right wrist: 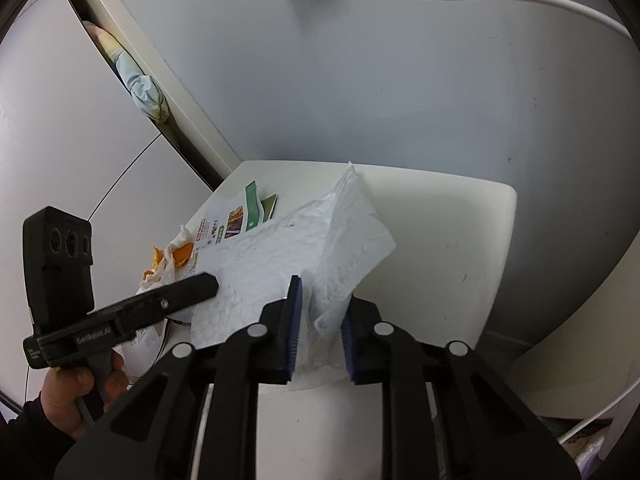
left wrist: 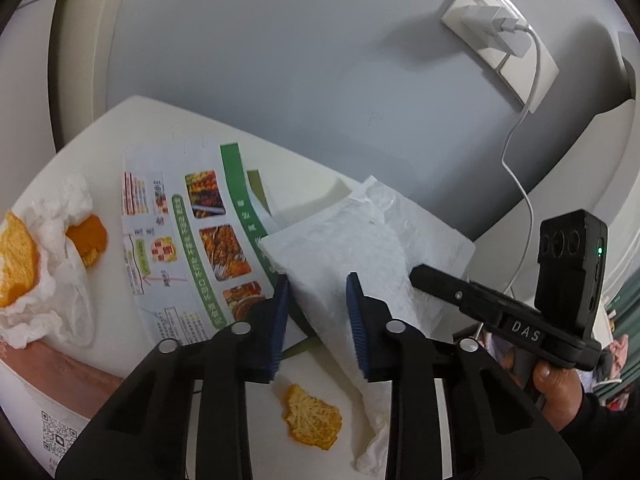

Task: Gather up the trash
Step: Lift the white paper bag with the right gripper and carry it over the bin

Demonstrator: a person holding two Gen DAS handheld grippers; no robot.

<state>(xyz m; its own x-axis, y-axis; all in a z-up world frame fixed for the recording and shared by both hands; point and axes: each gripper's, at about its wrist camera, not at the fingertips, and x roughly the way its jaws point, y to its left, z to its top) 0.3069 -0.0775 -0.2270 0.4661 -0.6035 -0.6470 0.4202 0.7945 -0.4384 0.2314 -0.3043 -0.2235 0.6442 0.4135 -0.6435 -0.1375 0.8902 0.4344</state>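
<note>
The landmark here is the large white crinkled paper napkin (left wrist: 352, 248), which lies spread over the middle of the small white table (right wrist: 460, 232), one corner folded up off the surface.

The left gripper (left wrist: 318, 320) straddles the napkin's near-left edge, its blue ribbed pads a narrow gap apart with paper between them; whether they already pinch it I cannot tell. The right gripper (right wrist: 318, 328) has the napkin's raised right fold bunched between its pads, jaws likewise narrow, and the paper looks caught there, though a firm hold is not certain.

Left of the napkin, partly under it, sits a glossy printed food flyer with a green border (left wrist: 188, 232). Further left is a crumpled white tissue (left wrist: 56, 280) wrapped around orange citrus peel. One loose orange peel piece (left wrist: 314, 420) lies just beside the napkin's near edge, below the left pads.

Risks, as I judge them: thin paper pulled from two sides may tear; a shallow pinch may slip out on lifting; the rising napkin may drag the flyer along or flick the loose peel off the table.
</note>
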